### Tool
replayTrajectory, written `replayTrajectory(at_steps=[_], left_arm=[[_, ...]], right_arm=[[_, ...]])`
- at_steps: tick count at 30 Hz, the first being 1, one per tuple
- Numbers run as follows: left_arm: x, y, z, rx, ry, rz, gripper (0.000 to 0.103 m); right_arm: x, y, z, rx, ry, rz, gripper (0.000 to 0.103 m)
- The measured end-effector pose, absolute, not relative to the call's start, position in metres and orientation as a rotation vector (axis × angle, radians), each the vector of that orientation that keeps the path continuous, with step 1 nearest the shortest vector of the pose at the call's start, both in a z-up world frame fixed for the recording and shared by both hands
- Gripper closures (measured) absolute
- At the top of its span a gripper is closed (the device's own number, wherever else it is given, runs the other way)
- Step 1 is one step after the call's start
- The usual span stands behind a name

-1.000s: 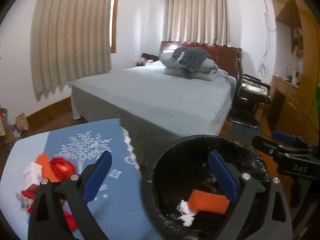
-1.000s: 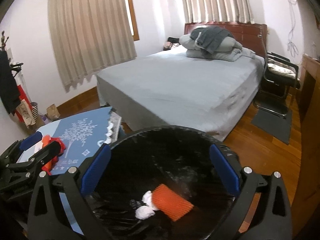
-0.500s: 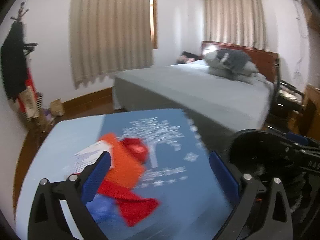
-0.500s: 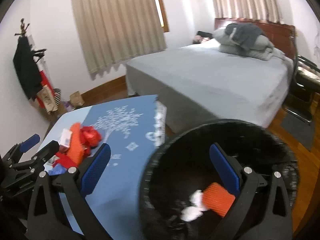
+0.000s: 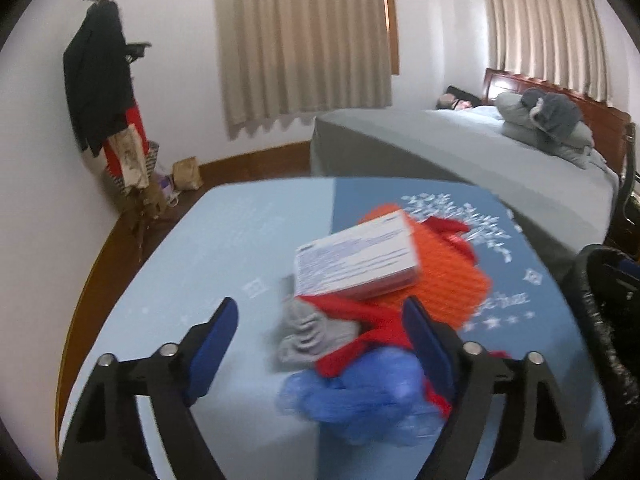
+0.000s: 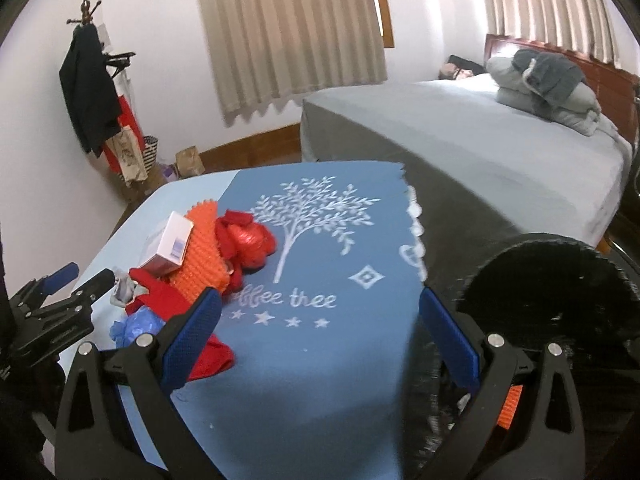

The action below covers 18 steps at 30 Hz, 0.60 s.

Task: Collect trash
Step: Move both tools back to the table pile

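Observation:
A pile of trash lies on the blue table (image 5: 224, 248): a white printed box (image 5: 354, 262) on an orange ridged piece (image 5: 448, 272), red wrappers (image 5: 360, 320), a grey crumpled wad (image 5: 308, 336) and a blue crumpled bag (image 5: 372, 400). My left gripper (image 5: 324, 344) is open and empty, its jaws on either side of the pile's near end. My right gripper (image 6: 320, 336) is open and empty over the table, right of the pile (image 6: 200, 264). The black lined bin (image 6: 552, 296) stands at the table's right edge, with an orange piece (image 6: 510, 408) inside.
A grey bed (image 6: 500, 140) with folded bedding stands behind the table. A coat rack (image 5: 104, 92) with clothes and bags stands in the left corner. The left gripper also shows in the right wrist view (image 6: 52, 300), at the far left.
Both grippers swung left from over the bin to the table. The left gripper came down close over the trash pile. Both stayed open.

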<state>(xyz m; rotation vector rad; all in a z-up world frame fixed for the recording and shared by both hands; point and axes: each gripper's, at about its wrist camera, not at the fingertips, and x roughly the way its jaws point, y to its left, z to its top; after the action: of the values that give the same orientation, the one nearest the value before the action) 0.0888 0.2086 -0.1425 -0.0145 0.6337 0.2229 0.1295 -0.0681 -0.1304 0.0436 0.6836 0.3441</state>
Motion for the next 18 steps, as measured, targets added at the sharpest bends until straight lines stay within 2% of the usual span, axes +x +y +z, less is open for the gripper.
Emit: replayTrajectory(at_steps=[7, 16, 18], left_arm=[[0.098, 0.227, -0.164, -0.047, 0.684, 0.205, 0.034], [0.116, 0.227, -0.180, -0.090, 0.736, 0.117, 0.055], [0.118, 0.226, -0.180, -0.096, 0.734, 0.091, 0.067]], right_arm=[[0.137, -0.046, -0.141, 0.015, 0.706, 0.367, 0.007], [0.139, -0.036, -0.147, -0.004, 0.727, 0.379, 0.007], [0.139, -0.034, -0.148, -0.010, 0.731, 0.384, 0.007]])
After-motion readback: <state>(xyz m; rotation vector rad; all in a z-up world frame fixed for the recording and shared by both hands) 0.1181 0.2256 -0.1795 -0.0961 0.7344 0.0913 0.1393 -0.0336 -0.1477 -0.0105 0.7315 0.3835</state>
